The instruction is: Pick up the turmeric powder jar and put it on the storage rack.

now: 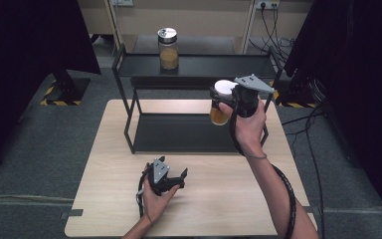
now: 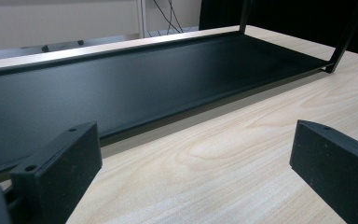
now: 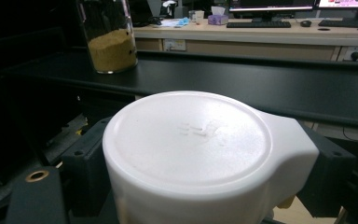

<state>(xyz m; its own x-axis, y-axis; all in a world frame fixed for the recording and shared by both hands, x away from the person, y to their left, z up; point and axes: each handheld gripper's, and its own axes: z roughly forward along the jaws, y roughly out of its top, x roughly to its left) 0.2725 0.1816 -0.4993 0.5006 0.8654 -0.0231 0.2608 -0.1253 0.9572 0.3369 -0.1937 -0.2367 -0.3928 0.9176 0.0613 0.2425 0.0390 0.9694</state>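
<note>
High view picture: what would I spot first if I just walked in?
Probably the white-capped jar of amber stuff, held up in the air by the right gripper in front of the black shelf rack. Next, the silver-lidded jar of tan powder standing alone on the rack's top shelf. Down on the wooden table, the left gripper rests with its jaws open and nothing between them.

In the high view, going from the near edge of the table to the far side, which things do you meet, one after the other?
Left gripper resting open on the table → lower shelf of the black rack → white-lidded jar held up in the right gripper → upper shelf with the metal-lidded jar.
</note>
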